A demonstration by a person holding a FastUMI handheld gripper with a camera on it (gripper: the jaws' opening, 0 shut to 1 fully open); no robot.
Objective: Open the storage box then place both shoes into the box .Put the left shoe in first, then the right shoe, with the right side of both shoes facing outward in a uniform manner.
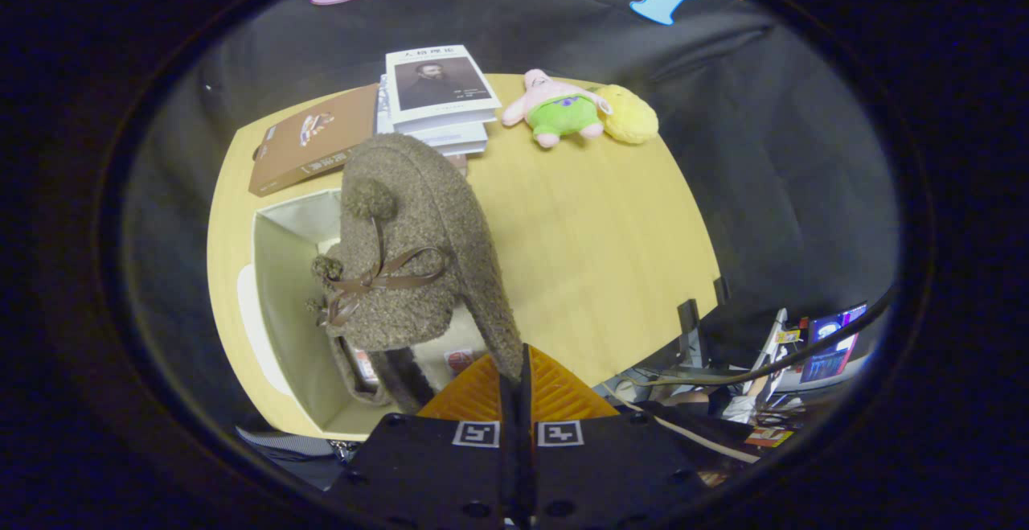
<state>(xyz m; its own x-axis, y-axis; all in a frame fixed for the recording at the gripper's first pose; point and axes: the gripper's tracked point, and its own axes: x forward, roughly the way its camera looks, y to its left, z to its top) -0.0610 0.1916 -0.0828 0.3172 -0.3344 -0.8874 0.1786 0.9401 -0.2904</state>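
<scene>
The tool [515,369], clenched on the heel edge of a fuzzy brown shoe [418,248], holds it above the open box [281,289] at the worktop's [595,248] left edge, ready for lowering in.

One brown fuzzy shoe [418,248] is hanging over one open storage box [281,289] at the tabletop's [595,240] near left corner, and a second shoe [378,369] is lying inside it. Two plush toys, one pink [559,108] and one yellow [629,114], are sitting along the far edge. A stack of books [438,100] and one brown book [309,140] are lying at the far left corner.
</scene>
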